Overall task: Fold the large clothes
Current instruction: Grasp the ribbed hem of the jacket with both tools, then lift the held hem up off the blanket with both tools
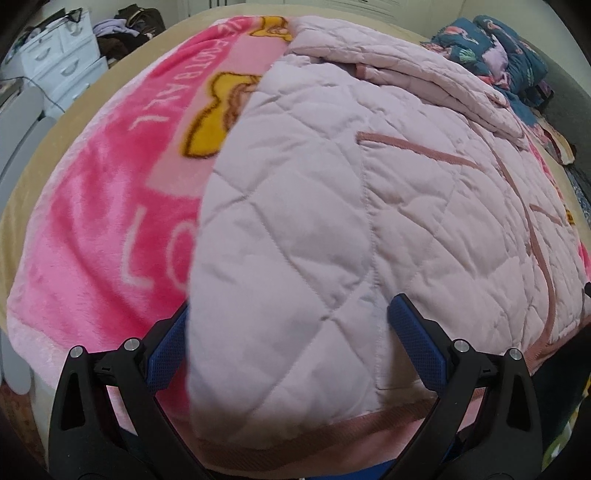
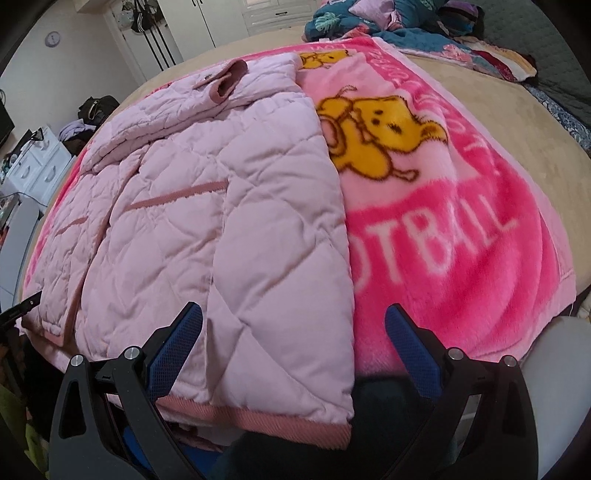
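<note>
Both tongs open, nothing gripped: left gripper (image 1: 288, 347) and right gripper (image 2: 293, 345) each straddle a bottom hem corner of the quilted pink jacket (image 1: 369, 221), flat on fleece blanket (image 2: 461, 240), long axis running away from tongs.

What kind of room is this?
Most likely a bedroom: a wide bed under a pink blanket, a white drawer unit by the wall, and white wardrobe doors behind.

Home bedroom: bed (image 2: 498, 107), drawers (image 1: 62, 55).
</note>
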A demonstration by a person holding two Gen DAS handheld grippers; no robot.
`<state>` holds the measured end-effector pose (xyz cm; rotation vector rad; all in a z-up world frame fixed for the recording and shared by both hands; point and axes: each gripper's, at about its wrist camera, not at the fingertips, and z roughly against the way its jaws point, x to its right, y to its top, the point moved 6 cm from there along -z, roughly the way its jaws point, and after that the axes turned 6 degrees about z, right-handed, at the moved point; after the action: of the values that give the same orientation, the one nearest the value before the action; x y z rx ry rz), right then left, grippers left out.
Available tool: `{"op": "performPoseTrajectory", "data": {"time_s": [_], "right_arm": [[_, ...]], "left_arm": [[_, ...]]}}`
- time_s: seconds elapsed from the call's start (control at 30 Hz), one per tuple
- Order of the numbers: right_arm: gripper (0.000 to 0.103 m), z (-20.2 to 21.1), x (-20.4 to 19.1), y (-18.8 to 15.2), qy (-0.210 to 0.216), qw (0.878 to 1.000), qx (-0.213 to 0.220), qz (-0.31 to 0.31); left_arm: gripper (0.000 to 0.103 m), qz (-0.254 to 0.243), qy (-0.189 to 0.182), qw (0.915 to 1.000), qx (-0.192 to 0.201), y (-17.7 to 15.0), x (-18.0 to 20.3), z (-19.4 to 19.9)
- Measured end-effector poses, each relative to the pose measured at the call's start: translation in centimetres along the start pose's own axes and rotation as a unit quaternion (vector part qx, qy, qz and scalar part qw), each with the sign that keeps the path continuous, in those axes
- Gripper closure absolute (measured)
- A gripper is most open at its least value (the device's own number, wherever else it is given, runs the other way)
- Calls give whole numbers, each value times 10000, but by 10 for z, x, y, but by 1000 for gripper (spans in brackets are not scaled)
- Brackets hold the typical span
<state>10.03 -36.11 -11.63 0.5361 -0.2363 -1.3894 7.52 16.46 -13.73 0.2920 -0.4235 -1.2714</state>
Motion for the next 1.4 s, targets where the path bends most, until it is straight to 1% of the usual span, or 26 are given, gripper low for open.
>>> {"op": "performPoseTrajectory", "data": {"time_s": [0.13, 0.27, 0.4, 0.5, 0.6, 0.63, 0.67, 0.7, 0.77, 0.8, 0.87, 0.93, 0.97, 1.0, 1.03, 1.13, 1.2, 1.27, 1.33, 1.37, 1.4], "right_arm": [[4, 2, 3, -8, -3, 9999, -125, -2], [4, 4, 3, -15, 49, 9997, -224, 31], [4, 3, -1, -22, 250, 9991, -351, 55], [4, -3, -8, -27, 523, 9973, -501, 98], [5, -3, -12, -28, 501, 9972, -507, 215], [10, -1, -13, -28, 619, 9967, -479, 202], [18, 0, -15, -28, 749, 9959, -457, 202], [28, 2, -18, -28, 846, 9951, -455, 239], [38, 4, -20, -27, 834, 9949, -464, 313], [46, 5, -20, -27, 820, 9950, -456, 338], [54, 9, -19, -26, 885, 9948, -385, 337], [67, 13, -19, -22, 966, 9945, -238, 320], [69, 16, -19, -20, 1007, 9943, -167, 305], [76, 19, -20, -18, 1047, 9940, -95, 297], [80, 24, -21, -14, 1122, 9933, 34, 279], [84, 41, -24, 1, 1317, 9900, 442, 234], [84, 51, -26, 11, 1416, 9873, 680, 242], [84, 61, -29, 23, 1518, 9838, 911, 267], [84, 65, -30, 32, 1555, 9820, 1039, 280], [84, 67, -31, 35, 1572, 9813, 1077, 276], [84, 68, -30, 37, 1574, 9810, 1104, 274]], "left_arm": [[9, -18, -6, 10000, 58, -3, 9, 0], [9, -151, 62, 9998, 139, -4, 16, 3], [9, -218, 47, 9996, 158, -4, 19, 5], [9, -204, -15, 9997, 139, -4, 17, 6], [9, -198, -63, 9997, 96, -5, 15, 7], [9, -182, -80, 9998, 89, -6, 13, 8], [9, -153, -100, 9998, 68, -7, 11, 8], [9, -123, -122, 9998, 47, -8, 8, 8], [9, -42, -154, 9999, 22, -10, 4, 10], [9, -14, -165, 9999, 11, -10, 2, 11], [9, 29, -174, 9998, -2, -12, -3, 12], [9, 74, -158, 9998, -16, -14, -8, 14], [9, 106, -147, 9998, -13, -15, -11, 14], [9, 150, -129, 9998, 10, -16, -14, 16], [9, 170, -133, 9998, 13, -17, -16, 16], [9, 185, -162, 9997, 4, -21, -19, 17], [9, 151, -172, 9997, 33, -22, -17, 17], [9, 197, -300, 9994, 30, -23, -15, 16], [17, 309, -511, 9982, 59, -23, -14, 17], [33, 321, -658, 9973, 44, -24, -12, 18], [37, 343, -727, 9968, 26, -24, -10, 18]]}}
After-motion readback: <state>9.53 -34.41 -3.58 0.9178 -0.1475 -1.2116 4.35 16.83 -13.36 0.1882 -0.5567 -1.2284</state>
